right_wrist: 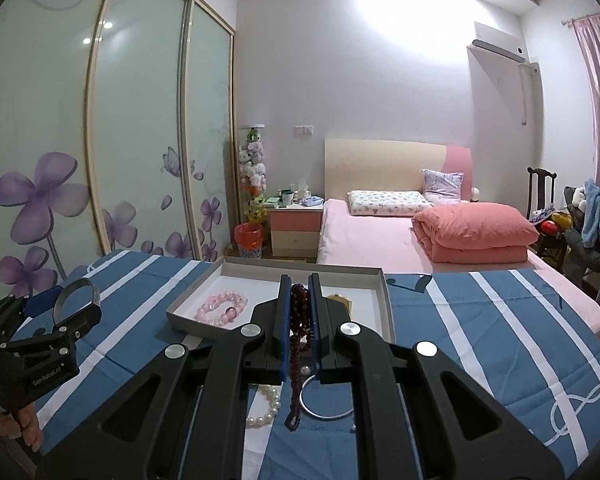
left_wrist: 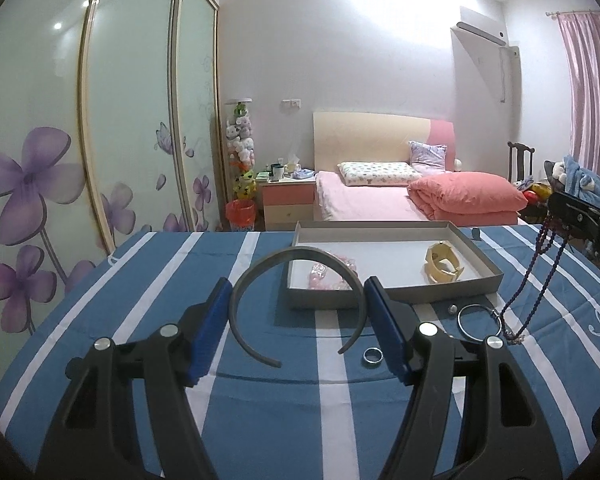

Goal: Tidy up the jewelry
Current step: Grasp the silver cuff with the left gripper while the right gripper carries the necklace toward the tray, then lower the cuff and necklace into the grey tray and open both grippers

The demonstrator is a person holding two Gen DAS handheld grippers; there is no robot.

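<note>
On striped blue worktop (left_wrist: 148, 280), sorting step under way. Left tongs (left_wrist: 298, 332) hold grey headband (left_wrist: 260, 276) across its span, pads pressing each side; hard thin plastic arc. Right tongs (right_wrist: 300, 320) pinched tight on dark red bead necklace (right_wrist: 298, 360), strands dangling. Grey shallow box (left_wrist: 476, 248) near, holding pink beads (left_wrist: 320, 276) and cream bangle (left_wrist: 444, 266). Silver hoop (left_wrist: 480, 322), small ring (left_wrist: 371, 356), pearls (right_wrist: 266, 406) lie loose on cloth. Next, likely: carry both over box rim, lower gently, let go.
</note>
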